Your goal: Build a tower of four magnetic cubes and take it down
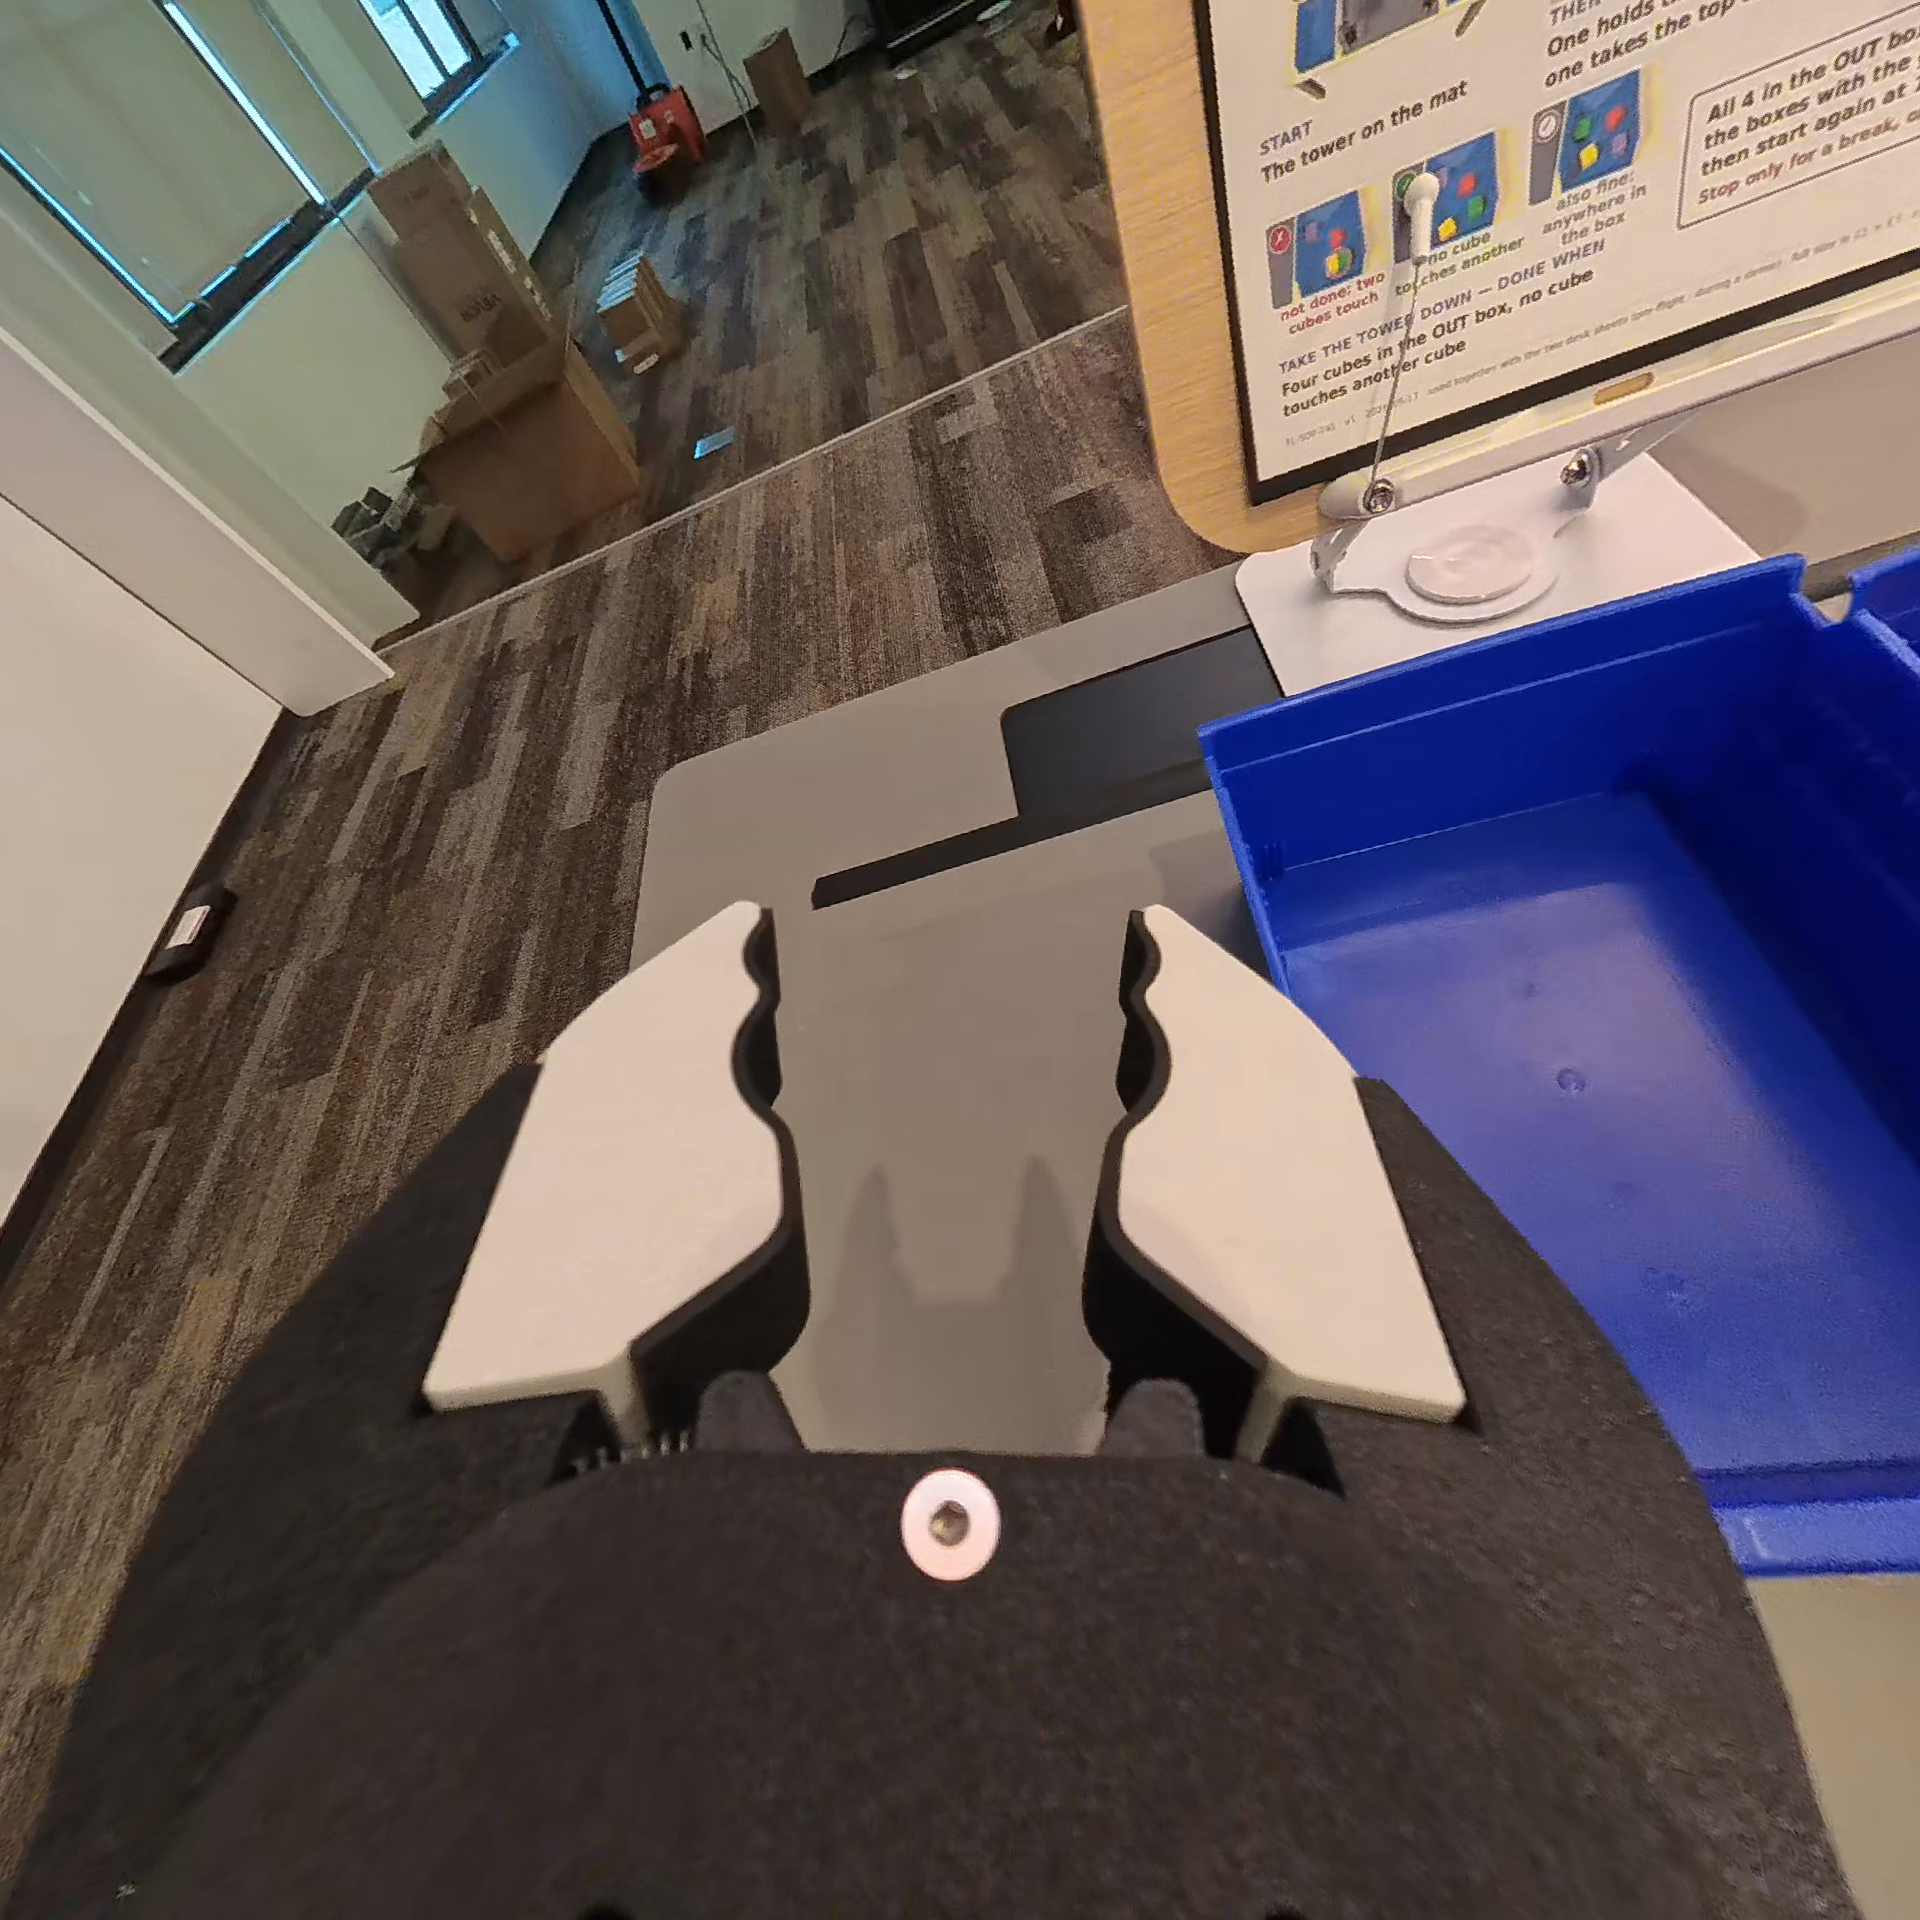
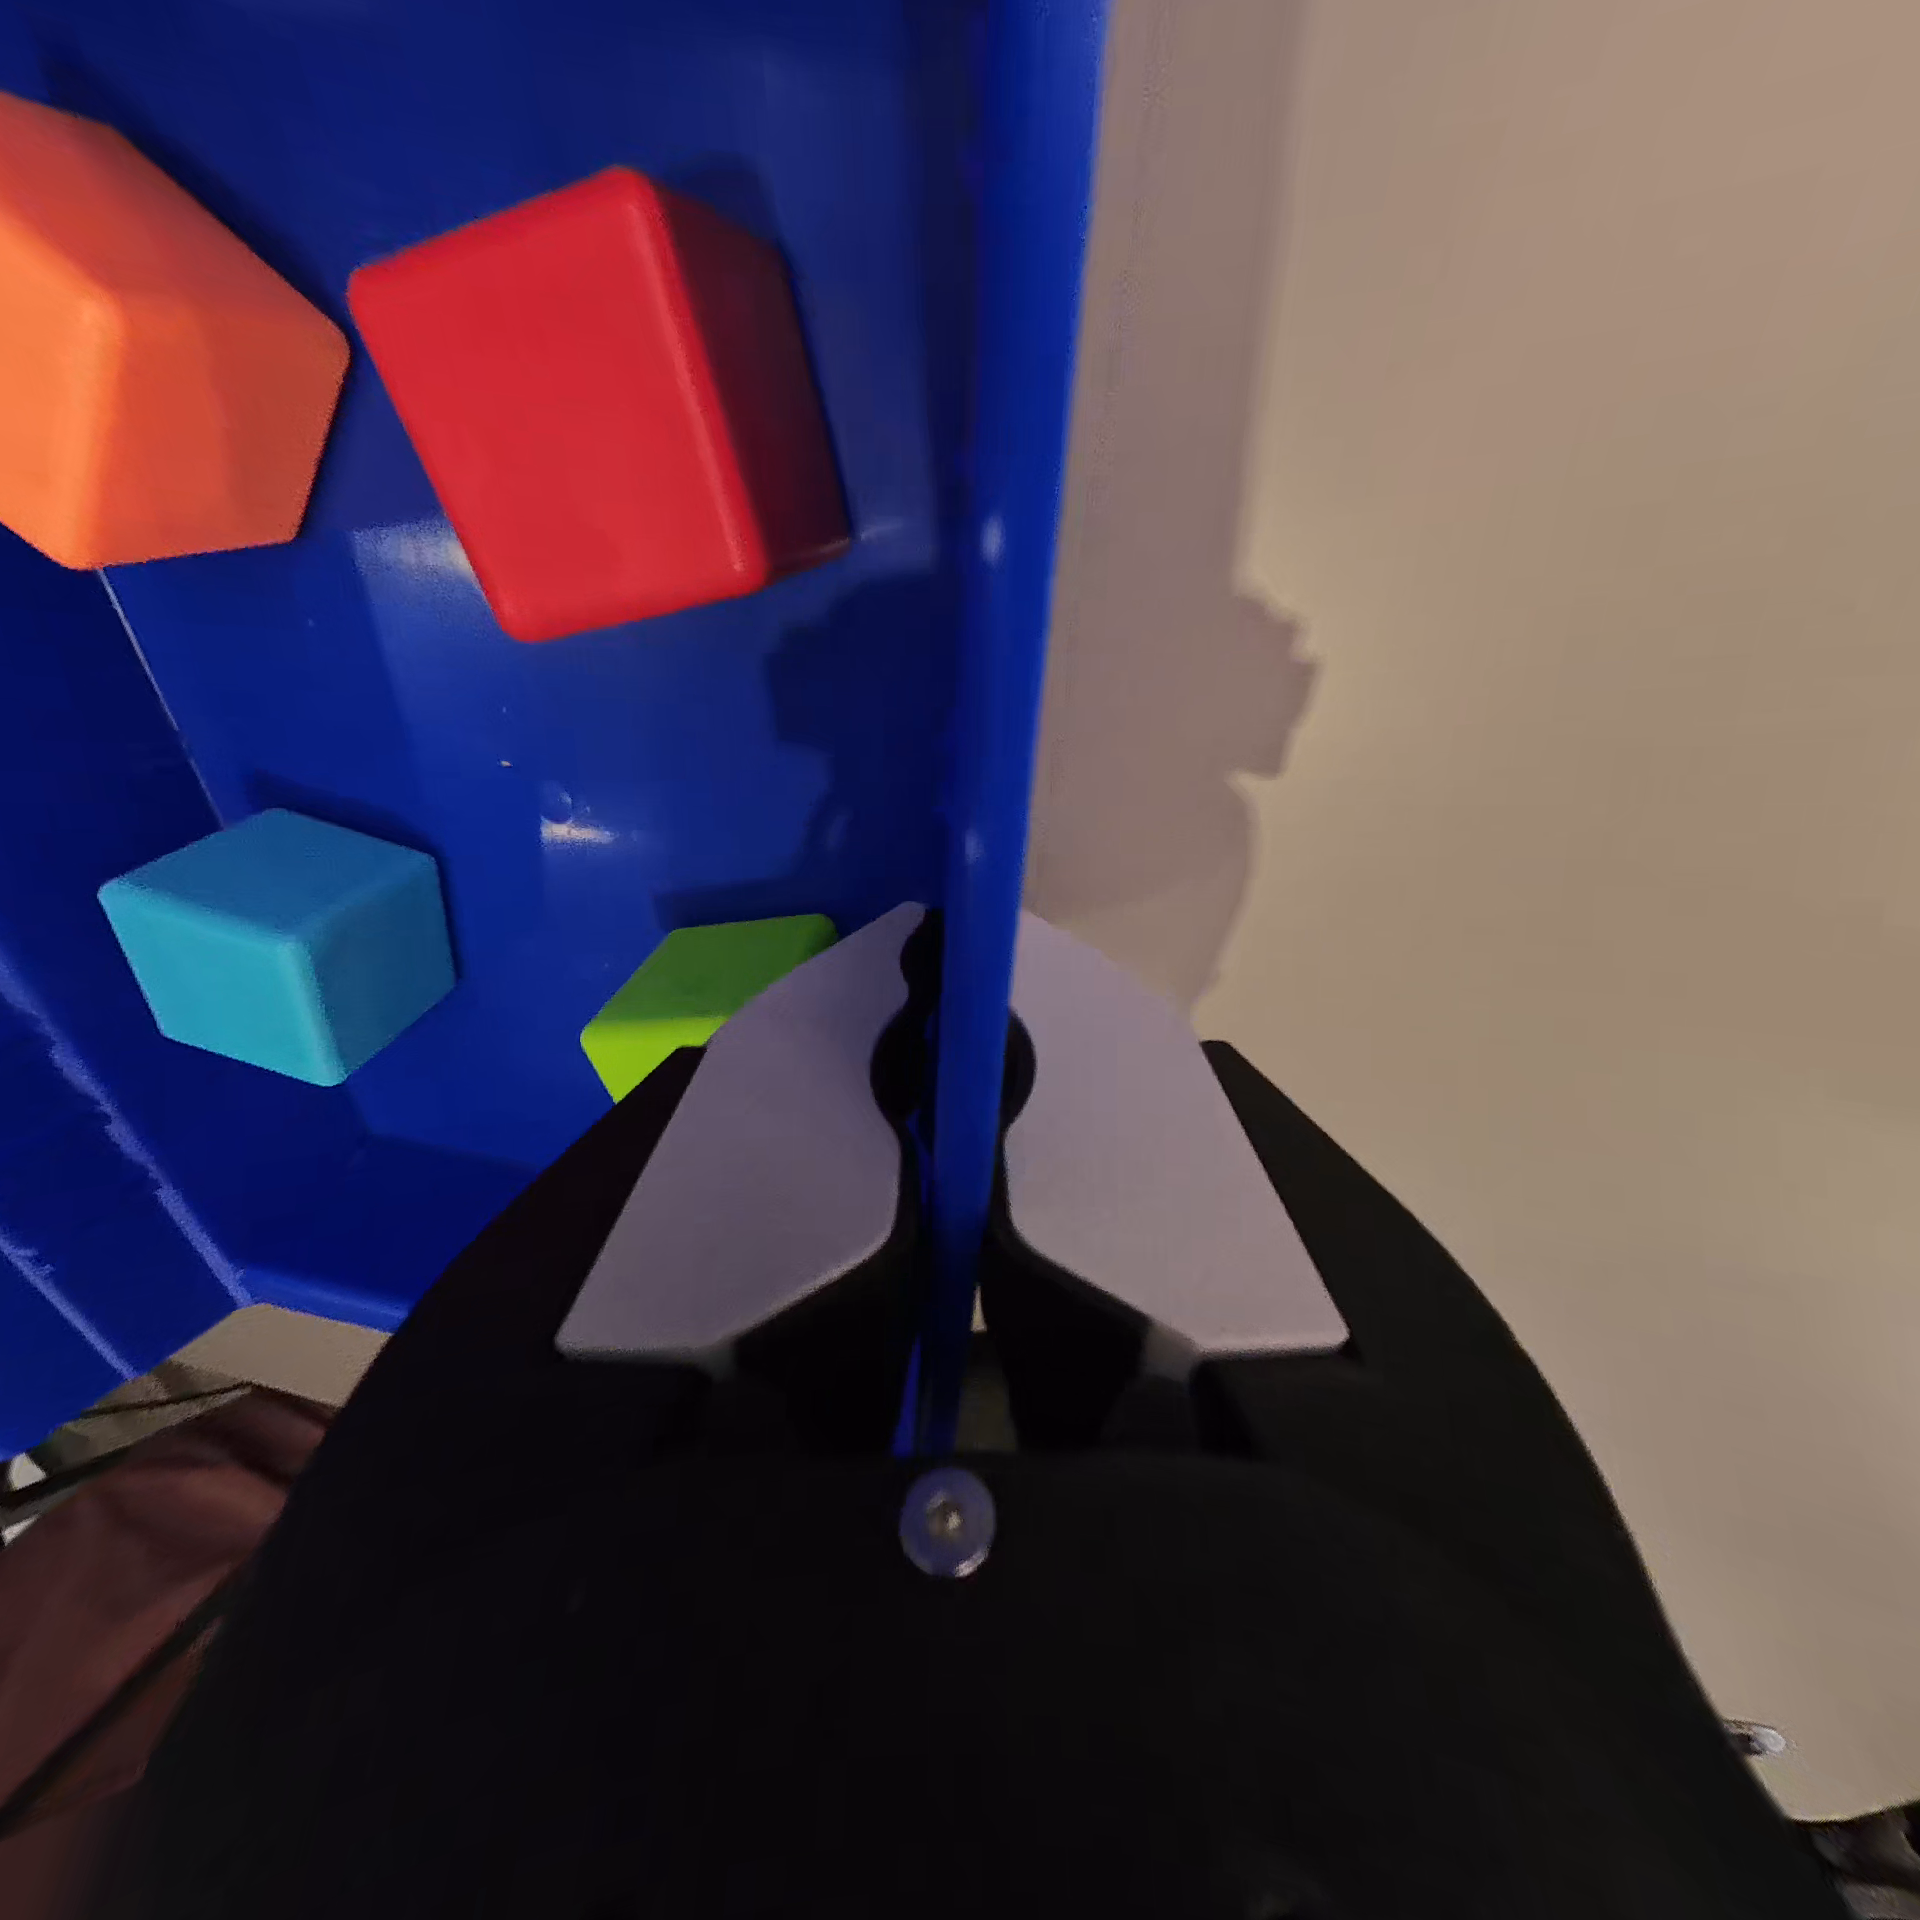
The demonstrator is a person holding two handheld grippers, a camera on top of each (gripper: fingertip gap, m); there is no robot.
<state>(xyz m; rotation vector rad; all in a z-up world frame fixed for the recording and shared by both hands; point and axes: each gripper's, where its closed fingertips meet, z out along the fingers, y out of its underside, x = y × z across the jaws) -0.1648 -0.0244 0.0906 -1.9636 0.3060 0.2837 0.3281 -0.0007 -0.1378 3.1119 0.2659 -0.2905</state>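
In the right wrist view, my right gripper (image 2: pixel 961 935) is shut on the side wall of a blue bin (image 2: pixel 997 520), one finger inside and one outside. In that bin lie an orange cube (image 2: pixel 145 353), a red cube (image 2: pixel 582 405), a cyan cube (image 2: pixel 281 940) and a green cube (image 2: pixel 696 987), which is partly hidden by my left finger. None of them touches another. In the left wrist view, my left gripper (image 1: pixel 951 920) is open and empty over the grey table (image 1: pixel 935 1039), just left of an empty blue bin (image 1: pixel 1558 1039).
A black mat (image 1: pixel 1122 727) lies on the table beyond my left gripper. A white stand (image 1: pixel 1475 561) holds an instruction sheet (image 1: pixel 1558 208) at the back right. The table's left edge drops to carpet (image 1: pixel 416 935). A pale tabletop (image 2: pixel 1558 623) lies right of the held bin. The gap from one gripper's tips to the other's is roughly 55 cm.
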